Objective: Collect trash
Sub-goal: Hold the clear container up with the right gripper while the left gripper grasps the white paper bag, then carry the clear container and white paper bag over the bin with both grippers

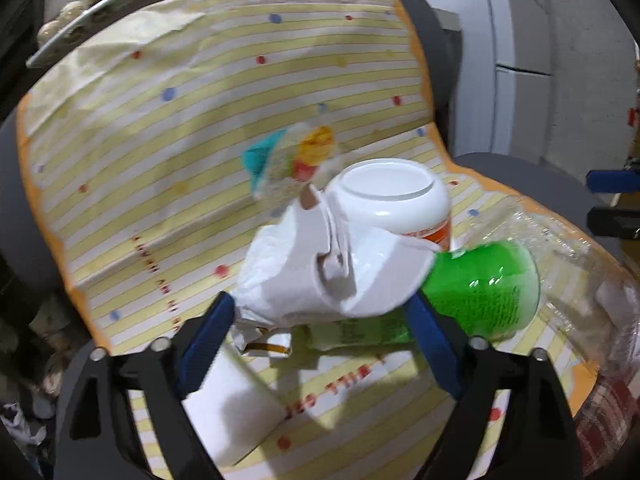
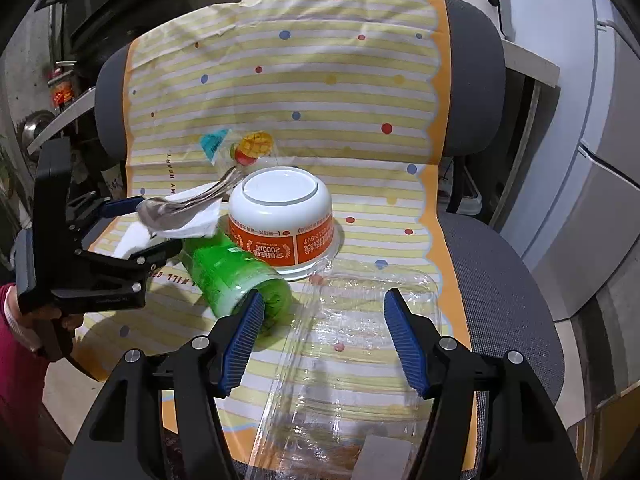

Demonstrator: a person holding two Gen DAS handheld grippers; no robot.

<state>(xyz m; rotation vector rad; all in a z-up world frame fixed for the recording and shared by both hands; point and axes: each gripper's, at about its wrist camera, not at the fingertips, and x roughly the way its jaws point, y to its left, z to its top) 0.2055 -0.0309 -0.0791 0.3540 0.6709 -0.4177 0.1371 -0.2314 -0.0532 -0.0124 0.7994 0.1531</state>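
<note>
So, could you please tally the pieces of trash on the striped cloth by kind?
Crumpled white paper, between the left gripper's fingers: 1
Green plastic bottle, lying on its side: 1
Upside-down white paper bowl with orange label: 1
Clear plastic tray: 1
Small clear printed wrapper: 1
Total: 5

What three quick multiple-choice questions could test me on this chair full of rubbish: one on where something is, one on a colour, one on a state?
1. Where does the clear plastic tray lie?
A. on the seat, before the right gripper
B. on the floor
C. on top of the bowl

2. What colour is the bottle?
A. red
B. green
C. blue

3. How does the white bowl stand?
A. upright
B. on its side
C. upside down

Answers: 1 A, it lies between the open blue fingers; 2 B, its body is bright green; 3 C, its base ring faces up and its print is inverted.
</note>
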